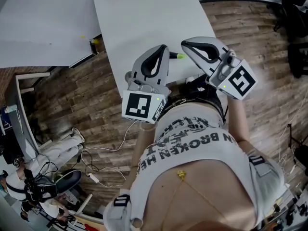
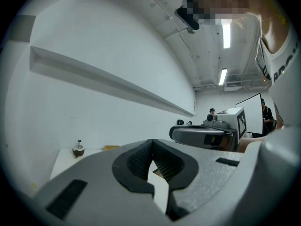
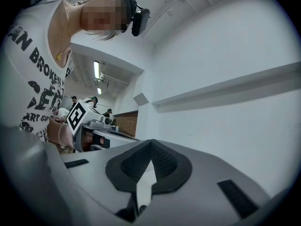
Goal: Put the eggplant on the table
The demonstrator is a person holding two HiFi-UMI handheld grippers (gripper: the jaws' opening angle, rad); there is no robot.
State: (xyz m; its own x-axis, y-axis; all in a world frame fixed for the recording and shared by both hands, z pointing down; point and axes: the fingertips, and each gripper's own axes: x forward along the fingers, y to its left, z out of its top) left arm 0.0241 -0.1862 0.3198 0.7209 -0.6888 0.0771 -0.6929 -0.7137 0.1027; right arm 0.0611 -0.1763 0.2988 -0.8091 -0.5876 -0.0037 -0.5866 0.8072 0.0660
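Room: white walls with a long ledge (image 2: 108,81), strip lights (image 2: 226,33) on the ceiling, and a wood-plank floor (image 1: 96,95) with loose cables (image 1: 96,153) lying on it.
Table (image 1: 144,18): white and long, running away from the person. A second white surface (image 1: 38,28) lies just beside it on the left.
Person: stands at the near end of the table in a white printed shirt (image 1: 192,148), with a gripper in each hand. Both grippers point level over the near edge.
Left gripper (image 1: 164,47): jaws clenched, tips meeting, nothing between them. Its own view shows only bare table top through the gap behind the pads.
Right gripper (image 1: 185,43): jaws clenched tip to tip, grasping nothing. It is held just beside the other gripper, and the two are apart.
Eggplant (image 1: 176,56): only a dark stub with a yellow-green end shows. It lies on the table between the two gripper heads, and the rest is hidden behind the left one. I cannot tell whether either gripper touches it.
Pot (image 2: 78,149): small, brown and round, at the far end of the table, well apart from the grippers. A thin stem stands up out of it; anything else inside is too small to tell.
Yellow thing (image 1: 95,43): small, at the gap between the two white surfaces, too small to name.
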